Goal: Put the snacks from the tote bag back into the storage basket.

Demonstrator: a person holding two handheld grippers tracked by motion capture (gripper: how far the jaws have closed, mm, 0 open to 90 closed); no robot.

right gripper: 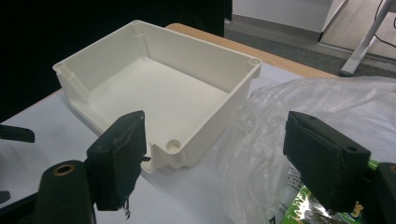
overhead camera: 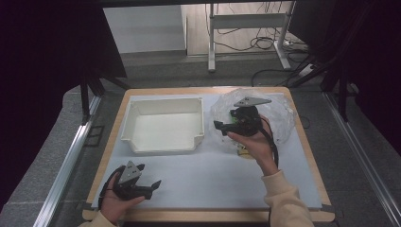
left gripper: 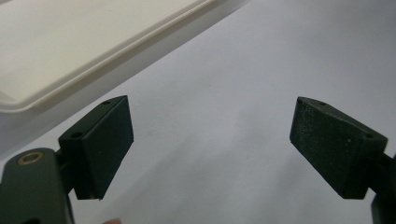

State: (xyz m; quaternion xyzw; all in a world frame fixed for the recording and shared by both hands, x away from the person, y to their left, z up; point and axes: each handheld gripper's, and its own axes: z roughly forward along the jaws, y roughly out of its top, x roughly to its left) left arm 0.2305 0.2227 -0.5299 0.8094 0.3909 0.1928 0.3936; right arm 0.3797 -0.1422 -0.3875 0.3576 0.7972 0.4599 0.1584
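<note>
The right gripper (right gripper: 215, 154) had its jaws spread wide with nothing pinched between them; in the right gripper view the crumpled clear plastic bag (right gripper: 299, 112) lay just beyond and between the pads, with a green printed packet (right gripper: 303, 212) showing under the plastic beside the right-hand pad. From above, that gripper (overhead camera: 222, 126) hovered at the near left edge of the bag (overhead camera: 279, 113), which sat at the far right of the white table mat (overhead camera: 208, 179). Just to the bag's left stood an empty white plastic tray (overhead camera: 163, 124) with one notched corner, seen in the right gripper view (right gripper: 159, 88) past the left-hand pad. The left gripper (left gripper: 210, 144) also had its jaws parted and empty above bare mat, the tray's rim (left gripper: 93, 70) near it; in the high view it (overhead camera: 152, 187) rested at the near left of the table, well apart from the bag.
</note>
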